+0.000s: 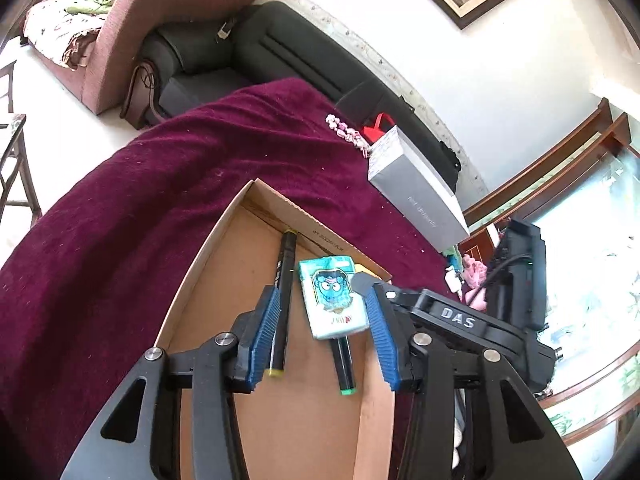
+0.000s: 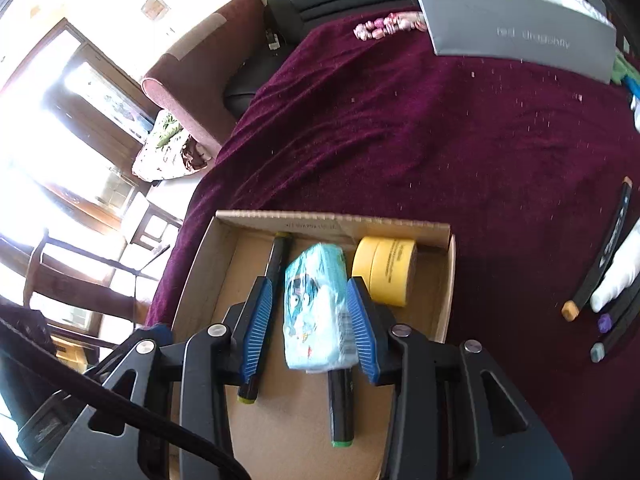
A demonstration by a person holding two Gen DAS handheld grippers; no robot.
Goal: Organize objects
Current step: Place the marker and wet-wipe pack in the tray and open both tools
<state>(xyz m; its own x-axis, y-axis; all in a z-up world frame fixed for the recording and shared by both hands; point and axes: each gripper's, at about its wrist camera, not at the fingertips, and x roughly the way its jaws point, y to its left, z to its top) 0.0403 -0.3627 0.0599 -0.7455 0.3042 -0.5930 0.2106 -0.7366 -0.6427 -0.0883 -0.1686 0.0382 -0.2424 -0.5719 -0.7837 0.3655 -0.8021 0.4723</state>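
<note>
An open cardboard box (image 1: 200,280) (image 2: 332,222) lies on a maroon cloth (image 1: 120,220) (image 2: 400,120). Inside it are a black marker with yellow caps (image 1: 285,272) (image 2: 276,256) and a black marker with a green cap (image 1: 345,364) (image 2: 340,412). A teal tissue pack (image 1: 334,300) (image 2: 316,308) rests across the green-capped marker. A yellow tape roll (image 2: 386,270) stands in the far right corner. My left gripper (image 1: 320,296) hangs open over the box. My right gripper (image 2: 308,284) is open with the blurred pack between its pads, which do not press on it. One of its fingers (image 1: 361,280) shows beside the pack.
A grey shoebox (image 1: 416,196) (image 2: 520,32) and pink beads (image 1: 346,132) (image 2: 384,26) lie at the cloth's far side. Several more markers (image 2: 600,264) and a white object (image 2: 618,276) lie on the cloth to the right. A dark sofa (image 1: 240,48) and a maroon armchair (image 1: 132,40) stand beyond.
</note>
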